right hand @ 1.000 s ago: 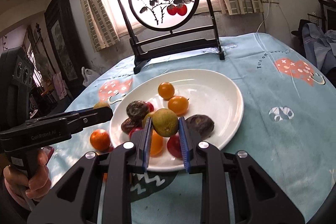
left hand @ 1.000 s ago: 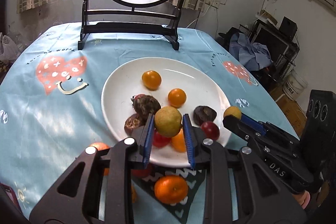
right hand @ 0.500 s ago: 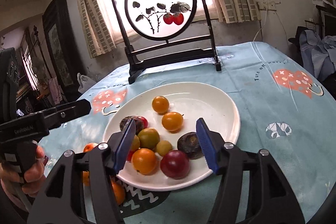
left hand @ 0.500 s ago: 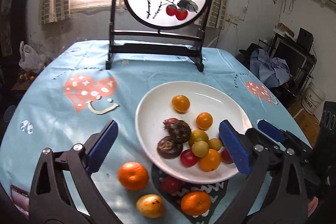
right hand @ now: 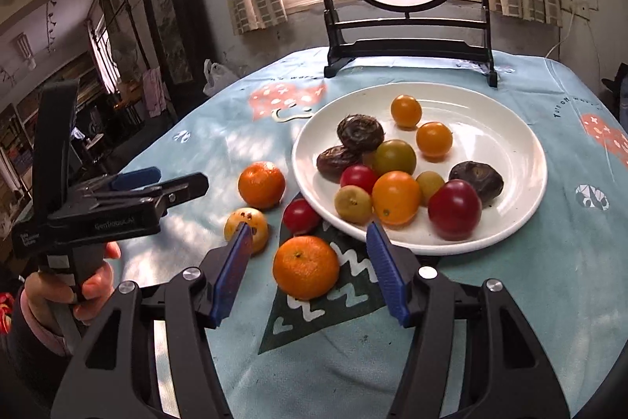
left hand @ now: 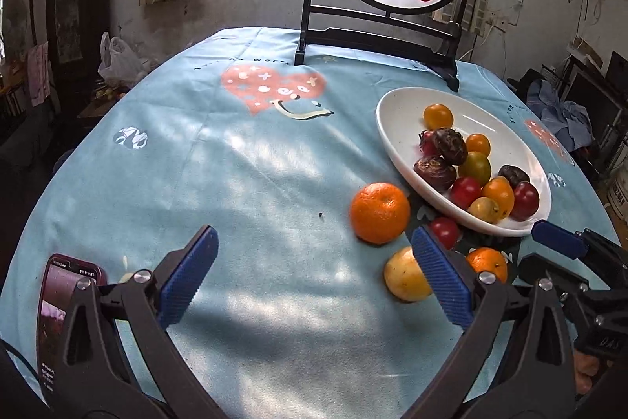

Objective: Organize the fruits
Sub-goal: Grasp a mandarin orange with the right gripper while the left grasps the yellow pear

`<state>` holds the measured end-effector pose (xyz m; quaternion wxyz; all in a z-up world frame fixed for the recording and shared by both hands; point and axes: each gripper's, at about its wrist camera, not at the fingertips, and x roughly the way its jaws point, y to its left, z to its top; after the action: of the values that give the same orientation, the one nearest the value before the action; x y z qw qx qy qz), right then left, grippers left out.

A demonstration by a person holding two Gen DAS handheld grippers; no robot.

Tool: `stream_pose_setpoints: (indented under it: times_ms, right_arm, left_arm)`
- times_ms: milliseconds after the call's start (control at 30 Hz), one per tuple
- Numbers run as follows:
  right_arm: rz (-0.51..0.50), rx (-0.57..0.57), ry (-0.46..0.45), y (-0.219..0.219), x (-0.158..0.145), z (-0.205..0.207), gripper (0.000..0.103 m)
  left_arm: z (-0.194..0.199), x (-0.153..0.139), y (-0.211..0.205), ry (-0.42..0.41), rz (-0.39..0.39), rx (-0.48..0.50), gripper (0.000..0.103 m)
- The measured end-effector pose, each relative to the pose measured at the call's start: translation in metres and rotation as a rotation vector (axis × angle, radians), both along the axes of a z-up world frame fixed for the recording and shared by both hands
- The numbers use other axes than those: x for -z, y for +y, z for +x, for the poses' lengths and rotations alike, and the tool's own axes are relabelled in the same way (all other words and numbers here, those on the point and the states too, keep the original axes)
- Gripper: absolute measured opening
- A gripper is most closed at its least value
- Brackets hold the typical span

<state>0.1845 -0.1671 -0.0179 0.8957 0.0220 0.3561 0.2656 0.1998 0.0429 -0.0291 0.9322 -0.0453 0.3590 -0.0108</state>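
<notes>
- The right gripper [right hand: 308,273] is hanging wide open and empty, its jaws standing either side of the near mandarin [right hand: 305,267] without touching; a skewed closing risks rolling the fruit away.
- The left gripper [left hand: 314,277], equally spread and empty, is crowding the yellow fruit [left hand: 406,275] with one finger; a nudge could knock it along the cloth.
- Beyond, the far mandarin [left hand: 379,213] and red tomato [right hand: 300,216] are lying just beside the white plate [right hand: 506,128], where piled fruit could be scattering if bumped.

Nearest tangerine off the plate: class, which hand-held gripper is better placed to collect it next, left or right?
Right. The right hand-held gripper is open with the nearest tangerine between its fingers; the left hand-held gripper opens over bare tablecloth.
</notes>
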Motion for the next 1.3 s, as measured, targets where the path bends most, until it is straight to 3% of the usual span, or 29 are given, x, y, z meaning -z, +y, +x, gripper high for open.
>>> stream_pose_setpoints:
  times_ms: [200, 433, 867, 1100, 1233, 1300]
  right_arm:
    - [-0.088, -0.047, 0.060, 0.014, 0.016, 0.002, 0.061]
    - [-0.149, -0.063, 0.079, 0.023, 0.025, 0.009, 0.061]
    - [-0.209, -0.051, 0.107, 0.033, 0.033, 0.019, 0.047]
    - [-0.105, -0.011, 0.086, 0.012, 0.021, 0.017, 0.045]
    - [0.018, 0.050, 0.056, -0.012, 0.004, 0.015, 0.045]
    - [0.042, 0.067, 0.045, -0.020, -0.001, 0.014, 0.044]
  left_arm:
    - [-0.001, 0.002, -0.012, 0.007, 0.046, 0.027, 0.101]
    - [-0.001, 0.002, -0.011, 0.016, 0.037, 0.027, 0.101]
    - [0.000, 0.003, -0.008, 0.028, 0.017, 0.019, 0.101]
    - [0.000, 0.007, -0.011, 0.050, -0.020, 0.070, 0.101]
    - [-0.003, 0.010, -0.028, 0.065, -0.059, 0.200, 0.100]
    - [-0.005, 0.013, -0.039, 0.075, -0.051, 0.262, 0.093]
